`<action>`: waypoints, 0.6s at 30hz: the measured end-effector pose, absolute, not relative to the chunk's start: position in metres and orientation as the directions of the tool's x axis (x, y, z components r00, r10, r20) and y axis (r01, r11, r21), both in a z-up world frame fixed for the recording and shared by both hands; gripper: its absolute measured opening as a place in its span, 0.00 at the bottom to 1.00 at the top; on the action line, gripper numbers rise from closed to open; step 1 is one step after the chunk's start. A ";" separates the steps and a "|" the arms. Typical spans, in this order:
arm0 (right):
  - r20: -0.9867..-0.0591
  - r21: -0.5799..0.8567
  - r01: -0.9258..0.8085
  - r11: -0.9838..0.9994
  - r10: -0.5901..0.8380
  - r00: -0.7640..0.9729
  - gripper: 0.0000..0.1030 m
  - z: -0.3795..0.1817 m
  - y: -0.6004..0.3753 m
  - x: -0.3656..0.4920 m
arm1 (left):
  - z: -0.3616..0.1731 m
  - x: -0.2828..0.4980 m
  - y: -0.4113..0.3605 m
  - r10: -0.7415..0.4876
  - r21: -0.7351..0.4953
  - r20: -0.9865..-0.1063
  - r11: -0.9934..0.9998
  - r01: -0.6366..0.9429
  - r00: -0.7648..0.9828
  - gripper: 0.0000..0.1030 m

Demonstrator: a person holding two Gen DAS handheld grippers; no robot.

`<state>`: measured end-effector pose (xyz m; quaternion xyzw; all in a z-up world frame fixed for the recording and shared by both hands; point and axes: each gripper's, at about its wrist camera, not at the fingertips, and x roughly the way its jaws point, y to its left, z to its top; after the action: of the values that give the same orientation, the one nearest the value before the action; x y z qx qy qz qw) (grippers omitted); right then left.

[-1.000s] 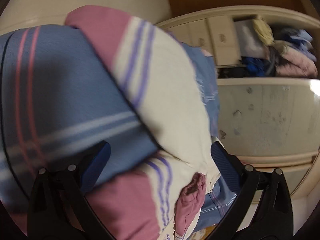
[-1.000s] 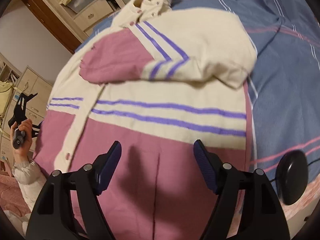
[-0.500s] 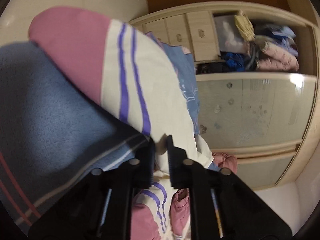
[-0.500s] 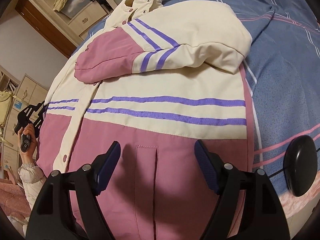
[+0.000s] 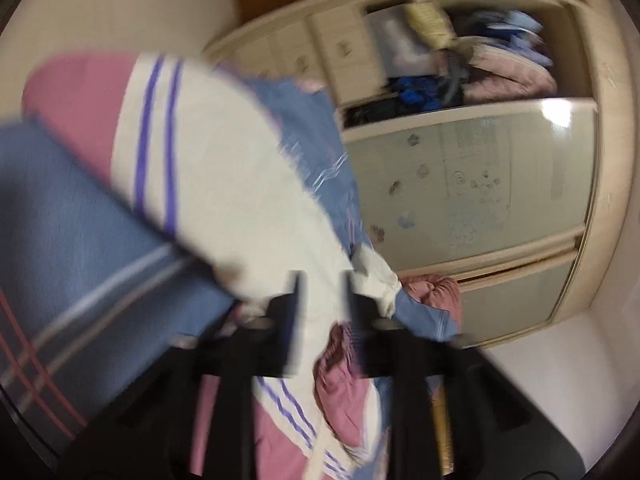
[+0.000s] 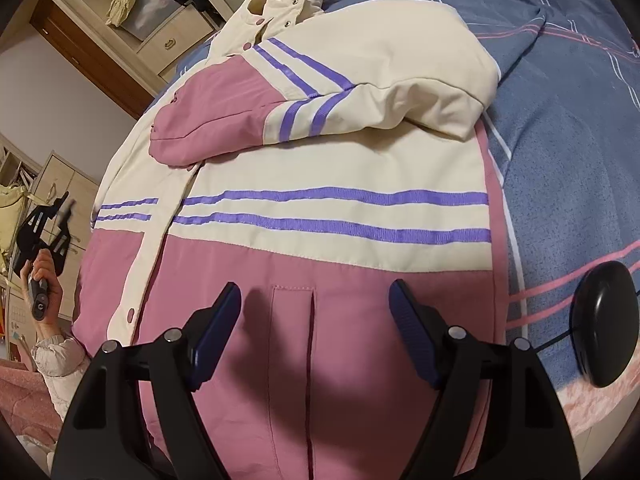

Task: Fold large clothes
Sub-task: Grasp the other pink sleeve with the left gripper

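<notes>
A pink and cream jacket with purple stripes lies spread on a blue striped bedsheet. One sleeve is folded across its chest. My right gripper is open just above the pink lower part, near the pocket slit. In the blurred left wrist view, my left gripper is nearly shut on the cream fabric of the jacket's other sleeve. From the right wrist view the left gripper shows far left, held in a hand beside the bed.
A black round object with a cord lies on the sheet at the bed's right edge. A cream wardrobe with an open shelf of piled clothes stands past the bed. Drawers stand behind the jacket's collar.
My left gripper closed on the cream sleeve fabric from wide open and is moving; the view is blurred. My right gripper stayed open and dropped closer to the jacket's pink lower part.
</notes>
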<state>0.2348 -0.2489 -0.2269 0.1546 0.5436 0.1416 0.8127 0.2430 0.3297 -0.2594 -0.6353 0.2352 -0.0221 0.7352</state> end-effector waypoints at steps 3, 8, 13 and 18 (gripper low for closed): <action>-0.842 0.396 -0.061 0.916 0.389 0.373 0.76 -0.228 -0.247 0.234 | -0.290 0.244 0.342 -0.324 -0.925 -0.375 0.067 -0.375 0.868 0.89; -0.846 0.373 -0.081 0.924 0.375 0.380 0.82 -0.228 -0.240 0.233 | -0.300 0.257 0.366 -0.202 -0.910 -0.414 0.088 -0.405 0.887 0.83; -0.853 0.336 -0.100 0.936 0.348 0.390 0.82 -0.228 -0.235 0.230 | -0.329 0.279 0.381 -0.221 -0.909 -0.413 0.035 -0.416 0.883 0.16; -0.838 0.383 -0.075 0.921 0.380 0.391 0.82 -0.227 -0.245 0.226 | -0.243 0.279 0.358 -0.052 -0.842 -0.419 0.397 -0.367 0.906 0.09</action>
<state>0.2256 -0.2449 -0.2275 0.1428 0.5339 0.1385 0.8218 0.2792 0.3582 -0.2431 -0.5406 0.1935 0.0969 0.8130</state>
